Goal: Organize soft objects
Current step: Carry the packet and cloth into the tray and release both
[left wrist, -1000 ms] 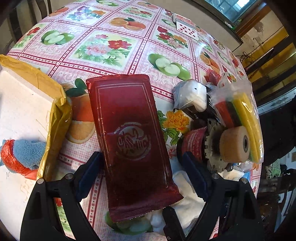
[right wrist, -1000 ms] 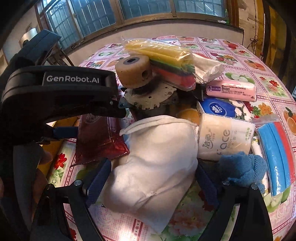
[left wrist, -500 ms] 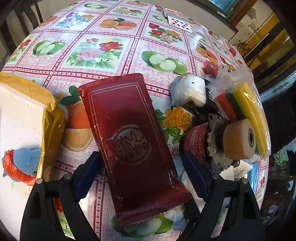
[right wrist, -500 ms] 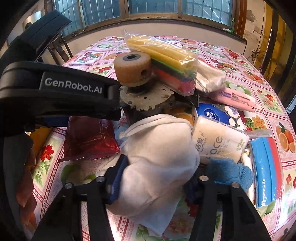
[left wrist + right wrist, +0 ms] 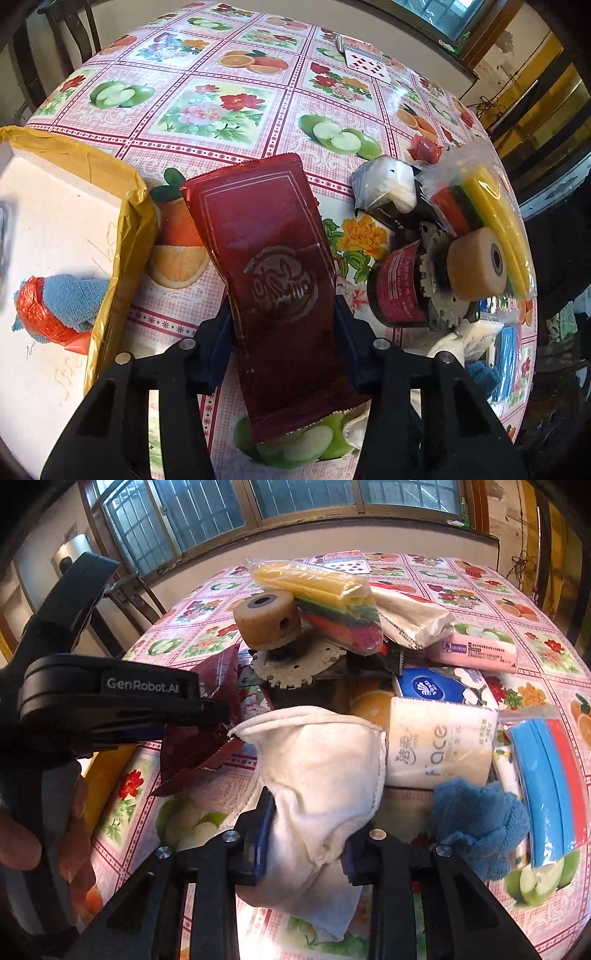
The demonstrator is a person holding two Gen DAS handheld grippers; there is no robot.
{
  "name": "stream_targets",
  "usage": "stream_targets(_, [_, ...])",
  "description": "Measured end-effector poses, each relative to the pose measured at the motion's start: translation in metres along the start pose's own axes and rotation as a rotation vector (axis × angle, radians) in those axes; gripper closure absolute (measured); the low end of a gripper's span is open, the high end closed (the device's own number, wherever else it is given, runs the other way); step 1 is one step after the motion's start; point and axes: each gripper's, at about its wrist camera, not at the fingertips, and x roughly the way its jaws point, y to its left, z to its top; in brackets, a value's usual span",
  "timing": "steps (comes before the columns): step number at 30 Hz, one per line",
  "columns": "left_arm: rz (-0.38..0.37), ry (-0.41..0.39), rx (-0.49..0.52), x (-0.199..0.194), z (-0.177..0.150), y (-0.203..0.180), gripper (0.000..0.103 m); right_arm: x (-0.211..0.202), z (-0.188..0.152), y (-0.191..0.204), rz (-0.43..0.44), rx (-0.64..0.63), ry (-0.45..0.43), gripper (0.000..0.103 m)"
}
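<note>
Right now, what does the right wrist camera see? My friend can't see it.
The right gripper squeezes a white cloth pouch above the flowery tablecloth. Behind sit tissue packs, a blue towel and bagged sponges.

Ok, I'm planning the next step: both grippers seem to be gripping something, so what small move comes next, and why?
Probably lift the left gripper and carry the red packet toward the foam box. Its fingers pinch the packet's sides, and the box beside it already holds a blue cloth. The right gripper squeezes the white pouch.
</note>
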Motion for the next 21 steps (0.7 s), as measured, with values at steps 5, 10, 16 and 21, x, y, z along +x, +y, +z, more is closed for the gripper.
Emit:
stream_targets(5, [-0.013, -0.011, 0.033, -0.013, -0.018, -0.001, 0.060, -0.008, -0.010, -0.002, 0.020, 0.012, -0.017, 0.072])
stream_targets(10, [0.018, -0.072, 0.084, -0.029, -0.037, -0.009, 0.060, -0.027, -0.016, 0.000, 0.025, 0.018, -0.057, 0.072])
stream_targets(16, [0.020, -0.136, 0.133, -0.061, -0.048, -0.017, 0.060, -0.051, -0.012, 0.012, 0.045, 0.009, -0.105, 0.072])
stream_targets(21, [0.020, -0.165, 0.131, -0.090, -0.044, 0.000, 0.060, -0.059, 0.000, 0.037, 0.084, -0.022, -0.128, 0.072])
